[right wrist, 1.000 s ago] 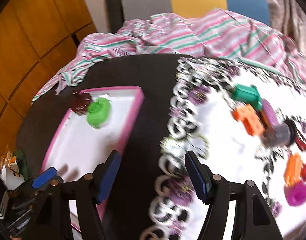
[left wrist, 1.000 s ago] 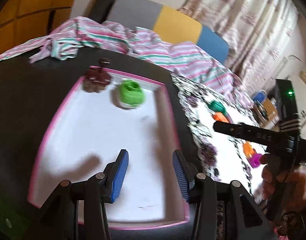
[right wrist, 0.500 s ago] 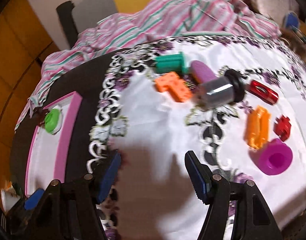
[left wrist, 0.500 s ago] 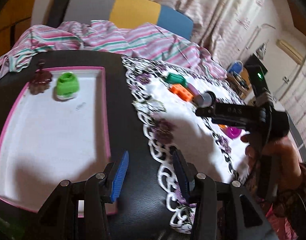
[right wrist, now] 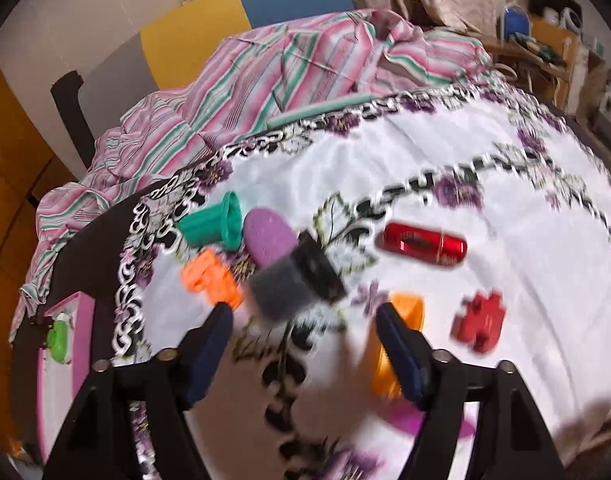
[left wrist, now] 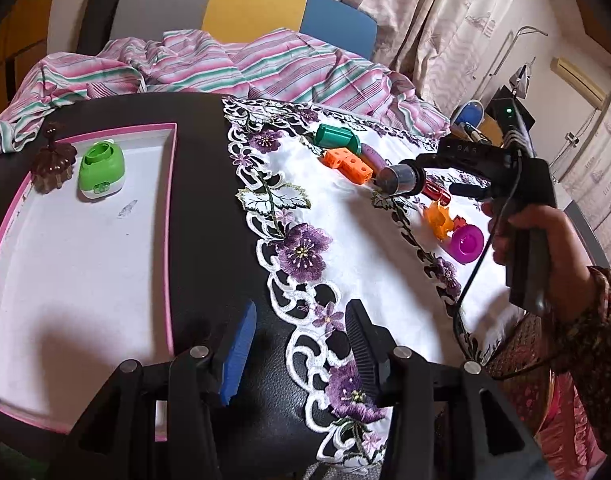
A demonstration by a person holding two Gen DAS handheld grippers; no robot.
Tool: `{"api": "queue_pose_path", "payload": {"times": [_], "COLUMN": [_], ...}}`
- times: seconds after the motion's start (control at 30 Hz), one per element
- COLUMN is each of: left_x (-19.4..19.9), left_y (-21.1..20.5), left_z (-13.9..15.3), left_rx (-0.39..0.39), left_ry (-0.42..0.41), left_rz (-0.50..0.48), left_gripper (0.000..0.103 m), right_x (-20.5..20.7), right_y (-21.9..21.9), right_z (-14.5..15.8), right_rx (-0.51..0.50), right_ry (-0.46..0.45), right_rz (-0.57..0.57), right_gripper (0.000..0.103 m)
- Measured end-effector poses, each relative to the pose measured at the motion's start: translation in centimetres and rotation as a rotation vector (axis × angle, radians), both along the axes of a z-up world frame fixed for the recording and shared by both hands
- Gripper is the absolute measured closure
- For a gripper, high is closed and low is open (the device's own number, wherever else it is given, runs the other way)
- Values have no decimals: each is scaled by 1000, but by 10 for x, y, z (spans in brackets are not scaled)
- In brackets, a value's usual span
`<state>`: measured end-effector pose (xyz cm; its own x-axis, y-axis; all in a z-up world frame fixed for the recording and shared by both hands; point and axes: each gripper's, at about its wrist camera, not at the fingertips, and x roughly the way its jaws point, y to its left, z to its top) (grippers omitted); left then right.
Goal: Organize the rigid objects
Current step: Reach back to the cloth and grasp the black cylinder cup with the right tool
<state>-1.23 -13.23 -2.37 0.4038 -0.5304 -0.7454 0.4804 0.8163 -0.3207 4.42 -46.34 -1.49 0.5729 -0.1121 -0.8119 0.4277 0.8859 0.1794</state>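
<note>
A pink-rimmed white tray point(left wrist: 170, 216) on the black table holds a green round object point(left wrist: 101, 170) and a brown leaf-shaped piece point(left wrist: 51, 164). On the white embroidered cloth point(left wrist: 345, 248) lie a teal cylinder point(right wrist: 213, 226), an orange block point(right wrist: 211, 278), a purple oval point(right wrist: 267, 236), a grey-and-black cylinder point(right wrist: 295, 280), a red capsule point(right wrist: 423, 245), a red puzzle piece point(right wrist: 481, 322), an orange piece point(right wrist: 397, 336) and a magenta cup point(left wrist: 465, 244). My left gripper point(left wrist: 297, 344) is open and empty over the cloth's near edge. My right gripper point(right wrist: 305, 332) is open, just in front of the grey cylinder.
A striped pink-and-green fabric point(left wrist: 245, 64) is heaped along the table's far edge, against a grey, yellow and blue chair back point(left wrist: 245, 4). Curtains and a cluttered shelf point(right wrist: 545, 40) stand to the right. The person's hand holds the right gripper's handle point(left wrist: 529, 248).
My left gripper has swung right, from over the tray to the cloth's edge. My right gripper has moved forward and right over the cloth, close to the grey cylinder. Both stay open.
</note>
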Motion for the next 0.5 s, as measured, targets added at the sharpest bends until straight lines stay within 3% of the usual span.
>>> {"api": "queue_pose_path", "payload": {"times": [0.07, 0.4, 0.47, 0.5], "left_x": [2, 8, 9, 10], "left_y": [-3, -13, -17, -19], "left_z": [1, -4, -5, -5], "left_rx": [-1, 13, 16, 16], "left_ry": [5, 29, 32, 32], "left_rz": [-1, -8, -9, -12], "left_gripper": [56, 56, 56, 56], "right_x": [12, 35, 38, 39], "right_y": [1, 7, 7, 8], "right_z": [-6, -28, -32, -35], "right_rx": [-34, -117, -121, -117], "right_ry": [20, 82, 96, 107], "right_rz": [44, 143, 152, 162], "right_gripper": [13, 14, 19, 32]}}
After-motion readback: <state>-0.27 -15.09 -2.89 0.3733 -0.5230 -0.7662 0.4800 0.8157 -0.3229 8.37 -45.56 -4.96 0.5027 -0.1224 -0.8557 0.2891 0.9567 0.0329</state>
